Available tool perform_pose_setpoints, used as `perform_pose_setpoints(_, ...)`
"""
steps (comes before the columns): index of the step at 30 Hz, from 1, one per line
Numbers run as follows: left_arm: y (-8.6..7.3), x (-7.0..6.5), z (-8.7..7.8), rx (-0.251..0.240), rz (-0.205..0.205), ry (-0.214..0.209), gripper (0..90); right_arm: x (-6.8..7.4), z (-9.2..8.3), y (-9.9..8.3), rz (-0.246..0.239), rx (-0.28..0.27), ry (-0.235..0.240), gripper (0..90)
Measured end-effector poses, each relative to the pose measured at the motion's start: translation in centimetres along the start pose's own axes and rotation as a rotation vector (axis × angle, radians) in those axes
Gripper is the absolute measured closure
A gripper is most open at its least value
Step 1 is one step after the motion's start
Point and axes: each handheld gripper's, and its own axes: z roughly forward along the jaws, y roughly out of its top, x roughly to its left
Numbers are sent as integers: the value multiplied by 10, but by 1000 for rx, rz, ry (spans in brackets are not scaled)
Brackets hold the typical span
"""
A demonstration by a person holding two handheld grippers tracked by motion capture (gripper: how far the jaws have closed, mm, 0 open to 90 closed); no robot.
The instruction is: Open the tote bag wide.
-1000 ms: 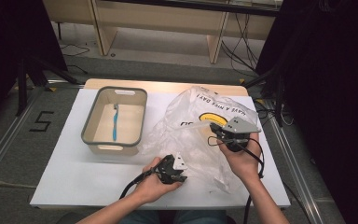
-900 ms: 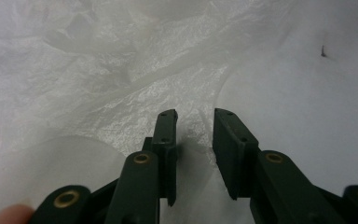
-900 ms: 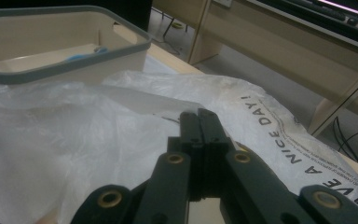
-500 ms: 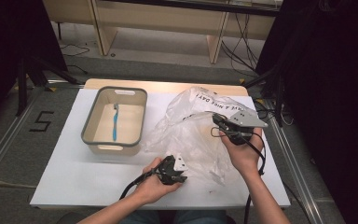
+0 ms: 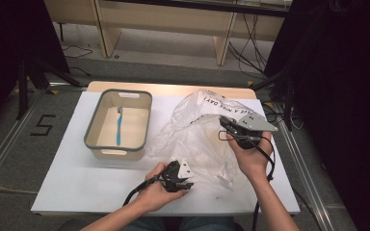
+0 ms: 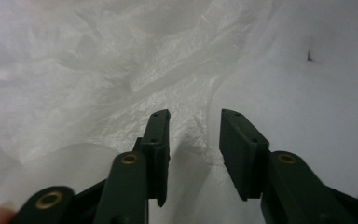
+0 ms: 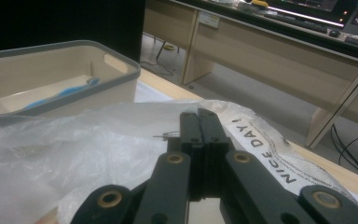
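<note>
White table (image 5: 67,183) under dim light, pale wooden benches beyond. Right gripper (image 7: 198,122): jaws pressed together, pinching a fold of the clear plastic bag (image 5: 197,139) and holding it raised near its printed edge. Left gripper (image 6: 193,140): jaws spread, low over the crinkled film at the bag's near side, gripping nothing. Bag slumped on the table's right half, just beside the grey-rimmed bin (image 5: 92,134). Blue toothbrush (image 5: 119,126) lying inside the bin, apart from the bag. Probably early going: one edge lifted, mouth not yet held open from both sides, toothbrush untouched.
</note>
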Motion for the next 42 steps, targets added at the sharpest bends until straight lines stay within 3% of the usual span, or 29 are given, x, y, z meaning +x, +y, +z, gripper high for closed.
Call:
perform_pose_setpoints(10,-5,3,-37,-88,-36,73,350,-1,0,-2,1,4,4,900)
perform_pose_setpoints(15,-10,8,-55,-110,-63,110,292,-2,0,-2,7,4,4,900)
perform_pose_setpoints(27,-32,33,-87,-131,-124,176,266,-3,-1,-3,13,4,2,900)
perform_pose_setpoints(42,-43,47,-100,-124,-153,224,258,-3,-1,-2,20,4,4,900)
